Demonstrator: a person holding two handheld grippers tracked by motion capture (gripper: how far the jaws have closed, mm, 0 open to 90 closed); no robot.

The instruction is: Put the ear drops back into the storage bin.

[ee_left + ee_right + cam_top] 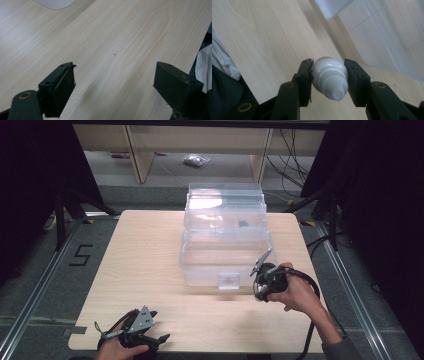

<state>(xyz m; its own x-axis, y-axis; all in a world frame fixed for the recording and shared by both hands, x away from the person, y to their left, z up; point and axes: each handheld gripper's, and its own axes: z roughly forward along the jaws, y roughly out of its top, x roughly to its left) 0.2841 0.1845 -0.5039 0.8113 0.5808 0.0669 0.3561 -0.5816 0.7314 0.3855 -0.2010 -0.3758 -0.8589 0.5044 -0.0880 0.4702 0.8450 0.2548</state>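
A clear plastic tiered box [225,235] stands open on the wooden table [145,265], past its middle. My right gripper [261,289] hovers by the box's front right corner. In the right gripper view the right gripper [329,62] is shut on a small white ribbed bottle [329,77], nozzle end toward the camera, just above the tabletop, with the box wall [387,32] at the upper right. My left gripper [157,326] rests near the table's front left edge. In the left gripper view the left gripper [115,72] stands open over bare wood with nothing between its jaws.
A small dark item [243,224] lies inside the box's upper tier. A latch [229,281] sits on the box's front wall. Beyond the table are wooden shelf legs [142,155], a plastic bag [196,160] on the floor and cables [292,165].
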